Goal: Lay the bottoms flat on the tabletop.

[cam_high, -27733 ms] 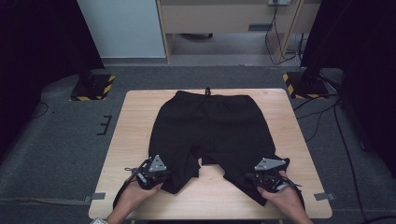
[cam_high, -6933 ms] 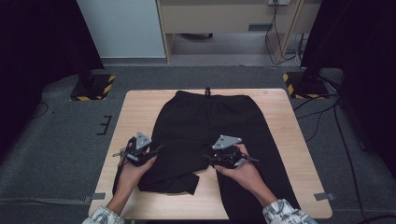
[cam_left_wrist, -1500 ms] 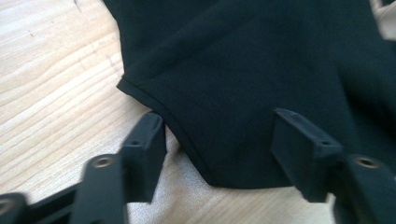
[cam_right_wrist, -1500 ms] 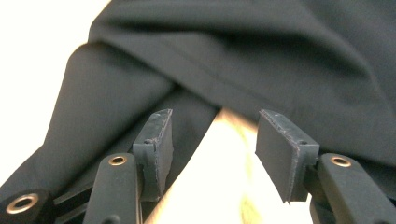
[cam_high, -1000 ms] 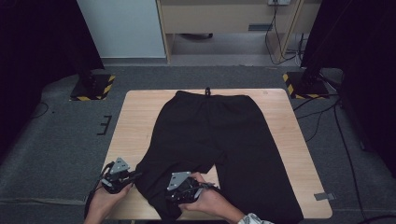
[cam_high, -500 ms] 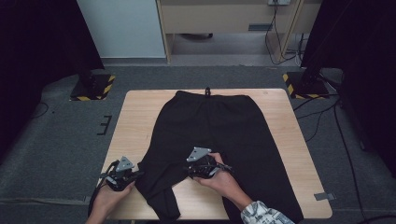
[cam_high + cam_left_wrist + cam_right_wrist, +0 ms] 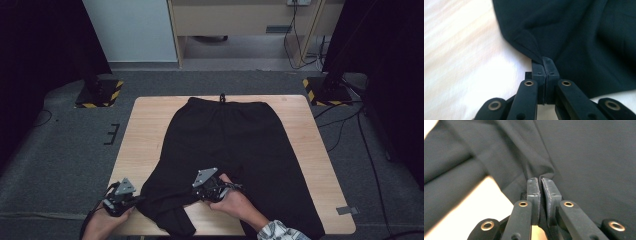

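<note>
Black shorts (image 7: 235, 145) lie spread on a light wooden table (image 7: 150, 130), waistband toward the far edge, one leg bunched and folded near the front-left corner of the table. The left gripper (image 7: 119, 196) sits at that corner, its jaws pressed together on a pinch of the shorts' hem, as the left gripper view shows with the fabric rising out of the closed tips (image 7: 543, 61). The right gripper (image 7: 209, 184) rests over the table's front middle, on the shorts, jaws clamped on a fold of the dark cloth (image 7: 540, 180). Around the table lies grey carpet (image 7: 60, 150). Beyond the table's far edge stand a pale cabinet (image 7: 235, 15) and two yellow-and-black striped stand bases (image 7: 97, 92), with cables (image 7: 345, 125) trailing past the table's right side.
</note>
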A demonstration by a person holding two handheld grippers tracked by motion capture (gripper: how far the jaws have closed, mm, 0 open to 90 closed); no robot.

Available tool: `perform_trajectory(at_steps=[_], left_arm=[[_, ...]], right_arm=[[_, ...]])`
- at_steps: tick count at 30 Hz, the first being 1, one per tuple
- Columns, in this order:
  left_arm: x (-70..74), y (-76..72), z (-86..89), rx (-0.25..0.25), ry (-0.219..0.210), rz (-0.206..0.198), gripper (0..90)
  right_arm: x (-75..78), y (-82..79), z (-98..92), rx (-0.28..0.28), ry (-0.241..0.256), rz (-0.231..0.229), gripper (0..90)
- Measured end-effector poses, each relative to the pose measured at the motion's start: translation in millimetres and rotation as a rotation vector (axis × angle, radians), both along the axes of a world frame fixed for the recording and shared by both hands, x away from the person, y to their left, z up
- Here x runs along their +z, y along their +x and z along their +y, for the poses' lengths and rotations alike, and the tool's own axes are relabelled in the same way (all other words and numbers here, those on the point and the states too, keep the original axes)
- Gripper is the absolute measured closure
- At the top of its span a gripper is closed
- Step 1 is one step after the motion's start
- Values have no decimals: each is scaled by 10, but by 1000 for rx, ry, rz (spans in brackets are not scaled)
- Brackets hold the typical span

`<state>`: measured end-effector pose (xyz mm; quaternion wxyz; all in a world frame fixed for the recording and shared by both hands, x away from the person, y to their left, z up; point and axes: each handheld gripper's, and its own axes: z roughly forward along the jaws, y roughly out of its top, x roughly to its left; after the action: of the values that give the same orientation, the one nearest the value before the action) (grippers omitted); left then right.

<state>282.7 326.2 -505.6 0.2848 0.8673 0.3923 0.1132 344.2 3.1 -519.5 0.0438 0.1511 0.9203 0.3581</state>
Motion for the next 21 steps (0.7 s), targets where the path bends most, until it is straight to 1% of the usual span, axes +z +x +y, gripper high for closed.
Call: perform_trajectory(at_steps=[2,3,4,5,7,8,9,10,11,12,14,15,17,19,21], left_arm=[[72,-51,95,10,4,-16,885],[110,-52,134,11,-1,-26,885],[143,-35,165,22,-8,-34,884],[166,-3,179,28,-14,-39,883],[193,82,168,33,0,-61,881],[195,124,161,36,3,-68,879],[188,201,149,48,-8,-69,875],[174,261,130,57,-18,-70,864],[155,316,98,56,-14,-74,861],[126,368,60,57,-7,-73,857],[52,456,-13,56,-5,-65,843],[17,484,-49,47,-9,-59,843],[-39,506,-116,32,4,-54,843],[-68,495,-152,19,11,-48,851],[-75,482,-166,20,2,-48,839]], right_arm=[[52,-42,-15,1,40,4,826],[89,-47,-31,0,64,10,823],[123,-48,-43,2,78,15,807],[147,-50,-45,-4,83,13,787],[175,-51,-42,-3,74,-3,782],[179,-51,-37,-2,68,-14,813],[178,-45,-40,0,57,-17,841],[163,-33,-41,-6,46,-10,864],[148,-20,-49,-4,33,-7,876],[129,-8,-57,-3,26,5,880],[99,12,-80,-12,5,3,883],[80,30,-106,-25,-5,7,884],[54,62,-160,-43,-14,11,885],[38,84,-222,-46,-23,7,885],[27,99,-271,-65,-22,15,884]])
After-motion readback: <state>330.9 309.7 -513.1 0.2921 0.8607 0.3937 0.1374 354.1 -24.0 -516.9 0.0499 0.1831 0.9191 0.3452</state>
